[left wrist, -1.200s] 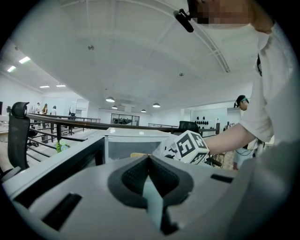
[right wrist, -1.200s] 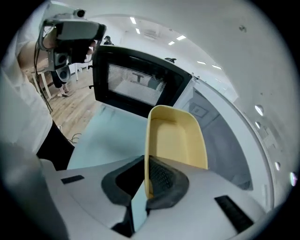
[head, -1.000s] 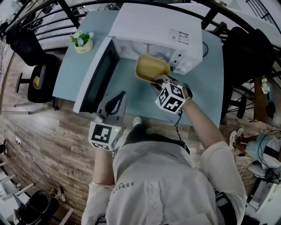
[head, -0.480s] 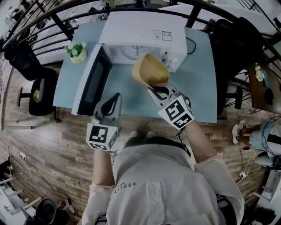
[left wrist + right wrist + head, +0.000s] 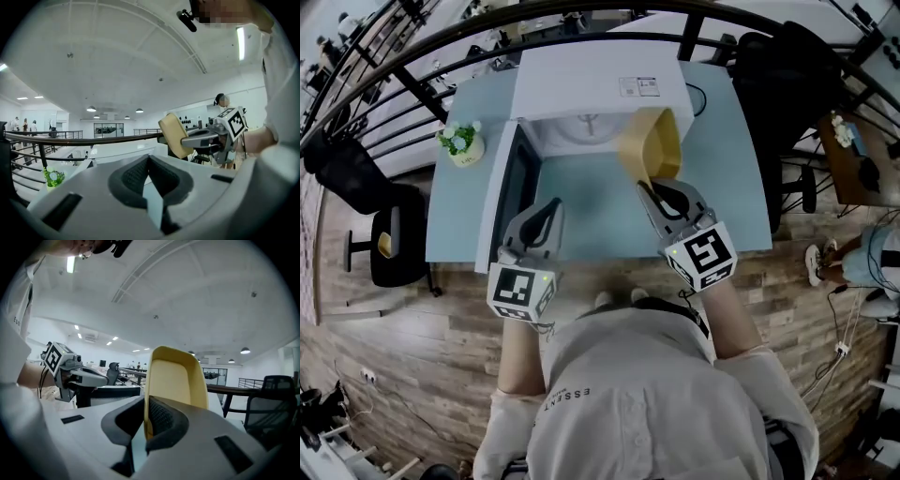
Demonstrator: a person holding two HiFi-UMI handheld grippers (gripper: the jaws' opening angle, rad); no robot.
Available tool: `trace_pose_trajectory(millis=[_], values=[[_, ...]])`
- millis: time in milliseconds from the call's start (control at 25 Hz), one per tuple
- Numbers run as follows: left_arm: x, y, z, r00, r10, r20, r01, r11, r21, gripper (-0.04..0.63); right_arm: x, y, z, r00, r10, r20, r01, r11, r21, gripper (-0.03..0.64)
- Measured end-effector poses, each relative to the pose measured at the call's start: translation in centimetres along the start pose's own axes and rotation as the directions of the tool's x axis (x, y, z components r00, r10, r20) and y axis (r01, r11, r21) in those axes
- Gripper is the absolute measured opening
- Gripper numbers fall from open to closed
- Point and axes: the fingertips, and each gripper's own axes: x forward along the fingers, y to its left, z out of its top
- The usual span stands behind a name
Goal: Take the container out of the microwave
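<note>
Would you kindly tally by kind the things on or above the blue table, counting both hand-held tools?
microwave: 1
yellow container: 1
potted plant: 1
tools, left tool and right tool: 2
Total: 5

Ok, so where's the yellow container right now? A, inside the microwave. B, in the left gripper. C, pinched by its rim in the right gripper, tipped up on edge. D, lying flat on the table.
C: the yellow container stands tipped on edge with its rim clamped in the right gripper, held in front of the open microwave and off the table.
</note>
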Motion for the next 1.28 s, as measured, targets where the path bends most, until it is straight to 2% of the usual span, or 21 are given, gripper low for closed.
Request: trace_pose_trajectory(millis=[240, 520, 1280], values=[[0.3, 0.6, 0.9, 0.999, -0.042, 0.033, 0.041, 0.999, 0.021, 0.002, -1.4, -1.3, 1.3, 0.987, -0.136, 0.087, 0.133, 0.99, 0.038, 0.028], [0.6, 1.5, 1.4, 0.997, -0.056, 0.043, 0.055, 0.998, 0.03, 0.002, -1.4, -2.0, 1.4, 0.972, -0.196, 0.133, 0.18, 0.976, 0.125, 0.026], [2.4, 1.7, 2.4, 0.997, -0.044, 0.056, 0.043, 0.999, 0.025, 0.002, 0.1, -3.4, 1.7, 0.97, -0.208, 0.126, 0.203, 0.978, 0.051, 0.021]])
